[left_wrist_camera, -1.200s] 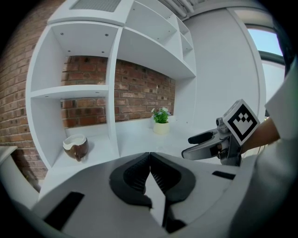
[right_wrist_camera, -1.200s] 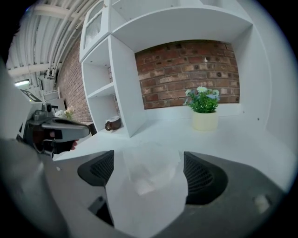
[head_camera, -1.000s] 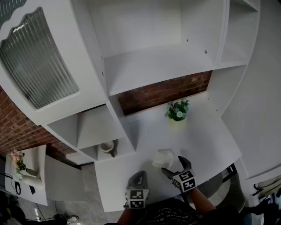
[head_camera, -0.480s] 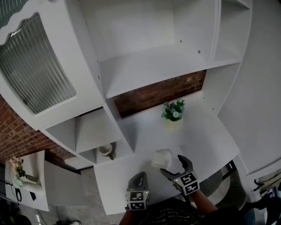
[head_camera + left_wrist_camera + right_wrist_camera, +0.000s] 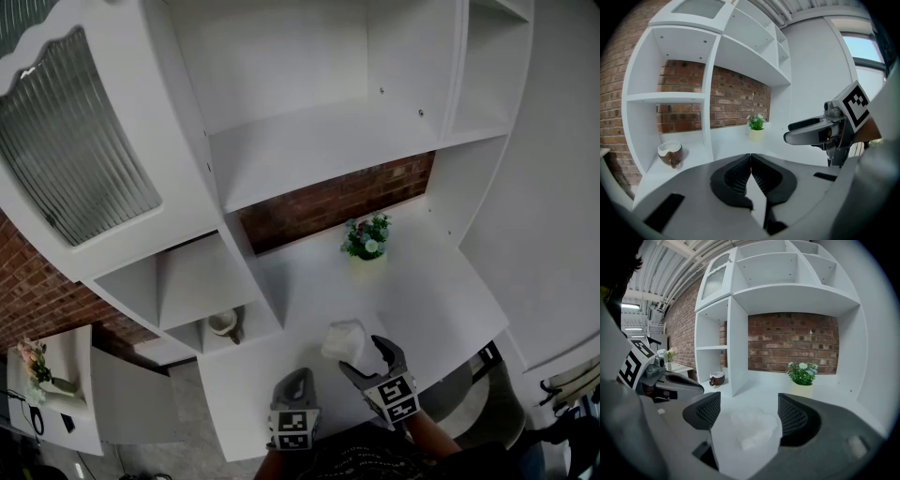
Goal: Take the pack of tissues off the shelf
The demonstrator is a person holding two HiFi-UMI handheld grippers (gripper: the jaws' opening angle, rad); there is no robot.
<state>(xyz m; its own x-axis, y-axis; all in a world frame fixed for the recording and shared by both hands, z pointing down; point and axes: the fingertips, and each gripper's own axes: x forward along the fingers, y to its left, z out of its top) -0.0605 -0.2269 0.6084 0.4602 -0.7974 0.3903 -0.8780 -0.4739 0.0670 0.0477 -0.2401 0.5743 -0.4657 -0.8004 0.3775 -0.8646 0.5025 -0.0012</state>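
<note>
The right tongs (image 5: pixel 747 411) stand wide. Their jaws have just been drawing in, and the pack (image 5: pixel 750 425) lies between them on the shelf (image 5: pixel 309 281). Its crumpled top sits closer to the right-hand pad; whether either pad presses it I cannot tell. The left tongs (image 5: pixel 750 161) are narrow, pads pressed together. They sit just left of the right tongs, both at the shelf's front edge. Ahead of the right tongs, well beyond the pack, a pot (image 5: pixel 802 389) holds a small plant with pale flowers (image 5: pixel 801 372). Ahead and left of the left tongs, a cubby (image 5: pixel 696 149) holds a brown cup (image 5: pixel 670 153), white inside; what is in it I cannot tell.
</note>
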